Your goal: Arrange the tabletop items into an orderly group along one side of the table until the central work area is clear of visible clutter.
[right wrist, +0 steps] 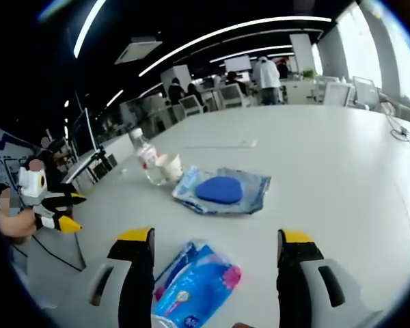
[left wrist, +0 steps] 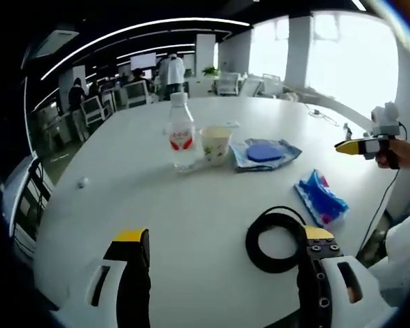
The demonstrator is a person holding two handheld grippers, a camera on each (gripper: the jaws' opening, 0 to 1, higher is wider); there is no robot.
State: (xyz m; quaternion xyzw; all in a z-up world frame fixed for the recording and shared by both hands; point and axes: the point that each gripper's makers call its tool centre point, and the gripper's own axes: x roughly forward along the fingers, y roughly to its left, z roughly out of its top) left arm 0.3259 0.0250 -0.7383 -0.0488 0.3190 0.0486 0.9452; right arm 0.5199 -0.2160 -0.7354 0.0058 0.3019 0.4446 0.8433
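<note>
My water bottle [left wrist: 181, 134], cup [left wrist: 216, 144] and blue-disc packet [left wrist: 264, 153] already stand close together mid-table; the blue wipes pack [right wrist: 195, 283] and black cable coil [left wrist: 278, 239] lie apart, unsorted. Both my left gripper [left wrist: 222, 263] and right gripper [right wrist: 214, 266] are spread wide, holding nothing. No label is readable

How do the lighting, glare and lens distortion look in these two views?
Left gripper view: windows blown out white at upper right, ceiling light strips bent into arcs by the fisheye, white table evenly lit with faint shadows, water bottle fairly sharp. Right gripper view: overexposed window at top right, dim room at left, blue packet between the tool's jaws slightly soft.
</note>
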